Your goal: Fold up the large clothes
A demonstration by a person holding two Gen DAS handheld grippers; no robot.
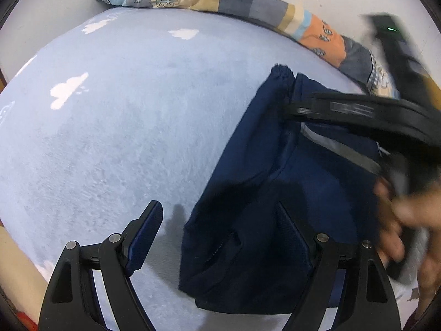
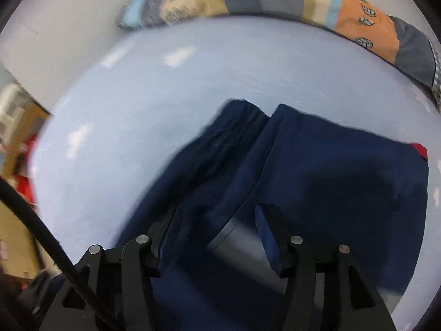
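A navy blue garment with a gathered waistband lies folded on the light blue bed sheet. My left gripper stands wide open at the garment's near left edge, one finger over the sheet and the other over the cloth. In the right wrist view the same navy garment fills the lower middle, with a red patch at its right corner. My right gripper is open, with navy cloth and a grey stripe lying loosely between its fingers. Its blurred finger reaches over the waistband, held by a hand.
A patchwork quilt in blue, grey, tan and orange runs along the bed's far edge against a white wall. White cloud prints dot the sheet. Off the bed's left side are blurred shelves and red items. A black cable crosses the lower left.
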